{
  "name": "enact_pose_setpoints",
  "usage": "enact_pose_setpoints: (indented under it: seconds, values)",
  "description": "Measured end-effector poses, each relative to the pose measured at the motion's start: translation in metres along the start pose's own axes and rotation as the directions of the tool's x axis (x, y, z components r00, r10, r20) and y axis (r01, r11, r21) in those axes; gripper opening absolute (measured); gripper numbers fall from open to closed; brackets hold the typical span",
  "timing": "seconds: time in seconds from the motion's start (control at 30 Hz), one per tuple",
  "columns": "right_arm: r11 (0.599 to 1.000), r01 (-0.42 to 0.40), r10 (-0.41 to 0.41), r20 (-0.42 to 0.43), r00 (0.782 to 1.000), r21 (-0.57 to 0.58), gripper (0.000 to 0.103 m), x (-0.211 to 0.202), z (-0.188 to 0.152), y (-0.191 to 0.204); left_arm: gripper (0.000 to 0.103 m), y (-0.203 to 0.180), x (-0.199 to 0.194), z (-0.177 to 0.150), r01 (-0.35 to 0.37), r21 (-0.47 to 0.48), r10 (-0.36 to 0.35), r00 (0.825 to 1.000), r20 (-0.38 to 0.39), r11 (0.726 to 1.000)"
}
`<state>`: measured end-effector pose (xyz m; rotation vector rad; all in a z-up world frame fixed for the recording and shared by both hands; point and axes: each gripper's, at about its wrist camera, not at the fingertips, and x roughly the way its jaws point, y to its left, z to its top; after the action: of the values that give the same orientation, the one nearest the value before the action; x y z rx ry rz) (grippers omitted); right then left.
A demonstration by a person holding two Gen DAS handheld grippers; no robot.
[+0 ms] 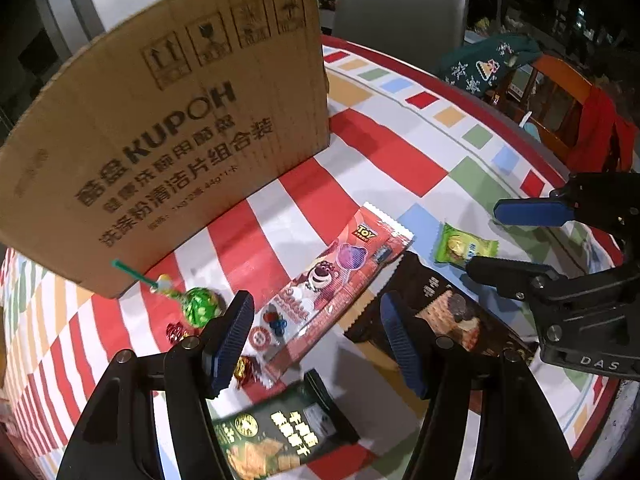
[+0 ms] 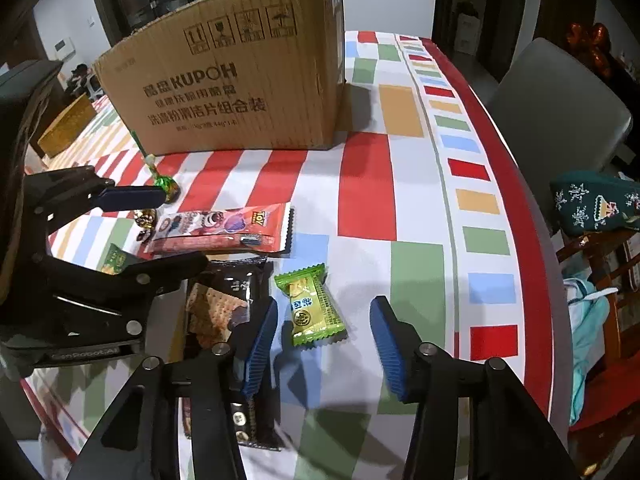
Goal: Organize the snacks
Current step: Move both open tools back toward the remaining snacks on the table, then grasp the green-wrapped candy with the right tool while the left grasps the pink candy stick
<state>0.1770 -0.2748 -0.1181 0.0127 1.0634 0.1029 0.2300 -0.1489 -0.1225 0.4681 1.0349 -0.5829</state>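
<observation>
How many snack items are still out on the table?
7, though the claws may hide more: green lollipop near the cardboard box, two foil candies, Toy Story pack, two dark cracker packs, green packet.

We see a home dining room: a checked tablecloth (image 2: pixel 400 184), a grey chair (image 2: pixel 560 104), a wooden chair (image 1: pixel 560 92).
</observation>
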Motion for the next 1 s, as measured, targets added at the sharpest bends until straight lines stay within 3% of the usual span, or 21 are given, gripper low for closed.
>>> enact_pose_setpoints:
  seconds: [0.33,0.53,0.6,0.63,1.0]
  values:
    - [1.0,-0.023,0.024,-0.023,0.999,0.016,0.04,0.016,0.008,0.0,0.064,0.005,0.021,0.014,0.038,-0.01,-0.038,0.999,-0.026,0.999]
    - [0.999,-0.016,0.017,-0.009,1.0,0.03,0.034,0.02,0.01,-0.003,0.051,0.008,0.026,0.016,0.092,-0.056,-0.094,0.995,-0.032,0.994]
    - [1.0,-0.011,0.011,-0.007,1.0,0.021,0.024,0.021,0.011,-0.001,0.037,0.006,0.024,0.017,0.094,-0.055,-0.096,0.995,-0.023,0.994]
    - [1.0,-0.011,0.011,-0.006,1.0,0.018,0.024,0.021,0.012,-0.001,0.035,0.005,0.024,0.017,0.097,-0.057,-0.098,0.995,-0.02,0.994]
    - [0.998,-0.048,0.046,0.066,0.997,0.027,0.022,0.003,0.02,0.003,0.03,0.009,0.003,0.015,0.083,-0.125,-0.078,0.996,0.048,0.989]
